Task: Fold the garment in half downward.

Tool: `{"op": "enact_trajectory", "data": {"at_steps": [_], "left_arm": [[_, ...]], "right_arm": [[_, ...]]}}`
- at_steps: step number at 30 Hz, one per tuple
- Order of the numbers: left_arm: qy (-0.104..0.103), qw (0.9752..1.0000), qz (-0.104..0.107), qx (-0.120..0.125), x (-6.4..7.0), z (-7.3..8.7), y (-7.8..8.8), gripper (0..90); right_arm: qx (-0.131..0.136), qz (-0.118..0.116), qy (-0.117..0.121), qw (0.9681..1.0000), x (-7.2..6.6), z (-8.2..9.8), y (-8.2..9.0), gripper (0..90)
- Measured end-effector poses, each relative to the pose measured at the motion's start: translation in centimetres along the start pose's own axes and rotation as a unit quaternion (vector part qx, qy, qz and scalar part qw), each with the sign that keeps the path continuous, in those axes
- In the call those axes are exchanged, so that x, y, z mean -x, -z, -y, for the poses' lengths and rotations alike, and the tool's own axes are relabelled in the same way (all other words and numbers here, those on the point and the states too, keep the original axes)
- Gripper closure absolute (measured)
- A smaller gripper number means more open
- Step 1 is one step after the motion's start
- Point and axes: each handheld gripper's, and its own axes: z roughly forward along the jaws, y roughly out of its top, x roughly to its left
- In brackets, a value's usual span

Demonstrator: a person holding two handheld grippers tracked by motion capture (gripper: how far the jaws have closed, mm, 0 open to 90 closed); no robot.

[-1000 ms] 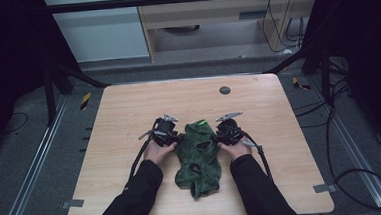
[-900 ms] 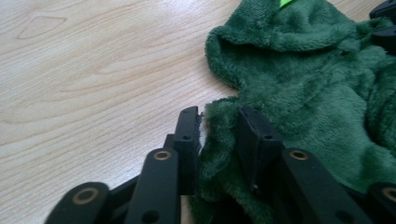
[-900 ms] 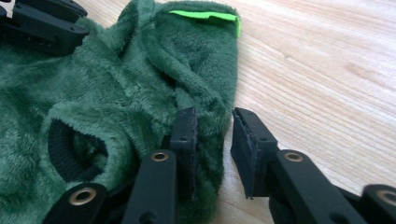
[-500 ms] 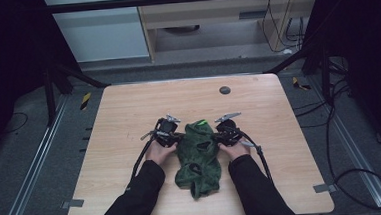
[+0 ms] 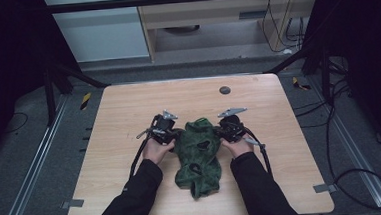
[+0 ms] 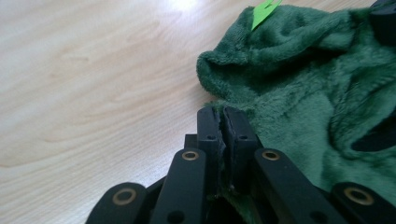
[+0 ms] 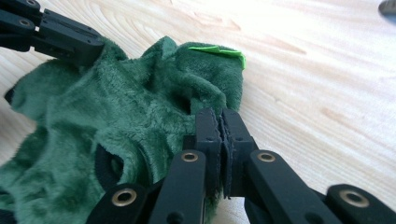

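A dark green fleece garment (image 5: 199, 152) lies crumpled in the middle of the wooden table (image 5: 119, 122), with a bright green tag (image 7: 217, 50) at its far end. My left gripper (image 5: 174, 136) is at its left edge and my right gripper (image 5: 222, 133) at its right edge. In the left gripper view the jaws are pressed together (image 6: 222, 116) with the fleece (image 6: 303, 84) edge pinched between them. In the right gripper view the jaws (image 7: 220, 119) are likewise shut on a fold of the fleece (image 7: 116, 107), and the left gripper (image 7: 51, 30) shows across the cloth.
A small dark round disc (image 5: 224, 90) sits on the table near its far edge. Bare wood surrounds the garment on all sides. Cables (image 5: 264, 155) trail from the grippers towards the near edge. Metal frame rails run along both sides of the table.
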Motion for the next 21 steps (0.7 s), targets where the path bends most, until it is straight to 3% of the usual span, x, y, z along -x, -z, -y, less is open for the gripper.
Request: {"op": "enact_trajectory", "data": {"at_steps": [9, 21], "left_arm": [[-0.026, 0.9991, 0.004, 0.034, 1.0, -0.6, 3.7, 86.0], [-0.056, 0.9972, 0.006, 0.049, 2.9, -0.3, 6.9, 86.0]], "right_arm": [[0.03, -0.012, 0.023, 0.9992, -0.7, -0.6, 2.6, 87.5], [0.054, -0.032, 0.047, 0.9969, -1.7, -0.8, 4.9, 87.5]]}}
